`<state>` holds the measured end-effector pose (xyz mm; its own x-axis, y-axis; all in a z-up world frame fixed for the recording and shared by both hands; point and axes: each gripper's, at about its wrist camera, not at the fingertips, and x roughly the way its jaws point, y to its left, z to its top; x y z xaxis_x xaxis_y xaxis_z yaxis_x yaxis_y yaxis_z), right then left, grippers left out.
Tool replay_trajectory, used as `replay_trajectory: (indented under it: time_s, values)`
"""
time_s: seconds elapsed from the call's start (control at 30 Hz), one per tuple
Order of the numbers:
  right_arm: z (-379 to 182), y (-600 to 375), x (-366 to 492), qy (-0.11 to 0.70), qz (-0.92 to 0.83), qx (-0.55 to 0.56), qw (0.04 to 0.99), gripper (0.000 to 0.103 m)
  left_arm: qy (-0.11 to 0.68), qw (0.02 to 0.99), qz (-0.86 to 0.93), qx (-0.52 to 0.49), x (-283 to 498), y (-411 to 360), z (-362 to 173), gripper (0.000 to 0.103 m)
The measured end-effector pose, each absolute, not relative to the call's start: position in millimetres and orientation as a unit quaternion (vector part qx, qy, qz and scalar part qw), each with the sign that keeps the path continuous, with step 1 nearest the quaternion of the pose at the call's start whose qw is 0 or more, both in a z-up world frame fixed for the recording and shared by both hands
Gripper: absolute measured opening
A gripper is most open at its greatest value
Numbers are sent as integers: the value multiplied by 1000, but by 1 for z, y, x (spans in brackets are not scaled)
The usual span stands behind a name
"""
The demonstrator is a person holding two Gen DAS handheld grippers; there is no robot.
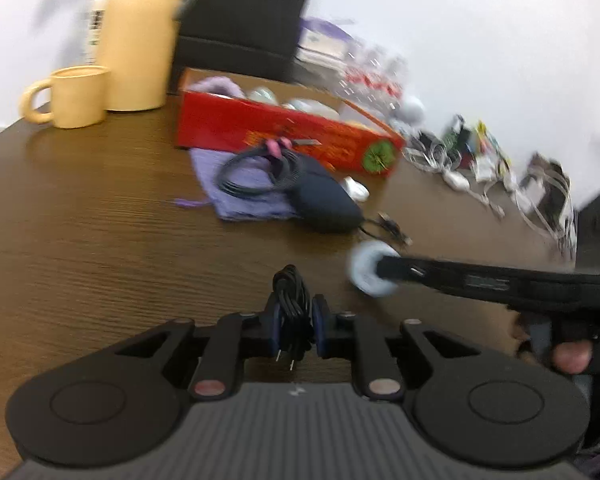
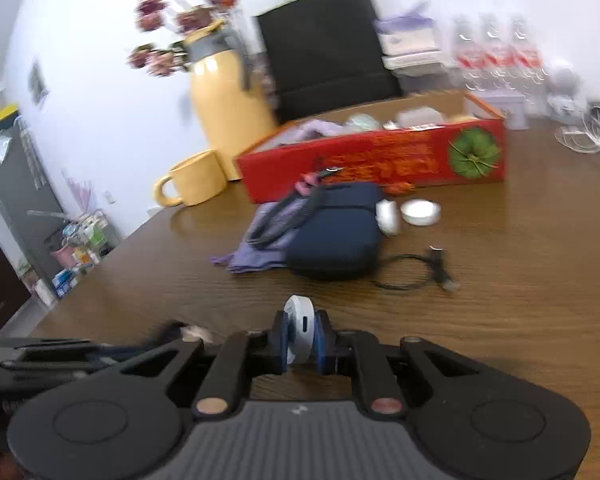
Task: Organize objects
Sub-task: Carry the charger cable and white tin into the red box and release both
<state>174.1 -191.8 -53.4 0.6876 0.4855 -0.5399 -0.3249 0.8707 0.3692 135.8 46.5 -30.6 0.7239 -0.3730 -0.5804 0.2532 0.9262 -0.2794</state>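
Spanning both views, dark wood-grain table (image 2: 520, 280), white wall (image 2: 100, 100) behind

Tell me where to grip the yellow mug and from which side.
Take the yellow mug by its rim wall rather than the loop handle. It stands upright with its mouth open, so come from above, one gripper finger inside and one outside. Use the side away from the yellow thermos jug, which stands close behind it.

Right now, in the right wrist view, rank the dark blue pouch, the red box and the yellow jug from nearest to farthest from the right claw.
From the right claw, shut on a white puck:
1. Dark blue pouch, straight ahead on the table.
2. Red box, behind the pouch, stretching right.
3. Yellow jug, farthest, back left near the wall.
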Motion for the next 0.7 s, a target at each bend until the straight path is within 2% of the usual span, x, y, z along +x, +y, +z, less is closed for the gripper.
replay_trajectory:
  time_s: [0.03,0.1,0.17,0.23,0.27,0.4,0.6,0.67,0.7]
  values:
    - [-54,-202,176,342,230,152,898,12,331,922,-172,-101,136,50,-31,17]
    - [-56,-212,174,349,221,159,897,20,337,921,-170,-100,137,49,-33,30]
    - [-57,-213,167,347,183,124,912,30,331,928,-159,-60,133,40,-33,59]
    - [-57,-213,158,337,165,100,921,45,318,935,-153,-29,128,32,-32,68]
    - [-56,-211,153,335,157,81,926,49,316,936,-156,-21,125,30,-32,72]
    - [-53,-201,142,324,163,29,931,55,310,937,-164,-4,122,20,-32,72]
    - [-59,-180,151,321,174,-15,931,55,317,931,-184,5,131,3,-38,73]
    - [-59,-176,152,317,177,-20,932,47,322,928,-189,3,135,-1,-42,67]
    - [-59,-175,152,316,179,-18,931,39,325,926,-191,5,136,-3,-44,62]
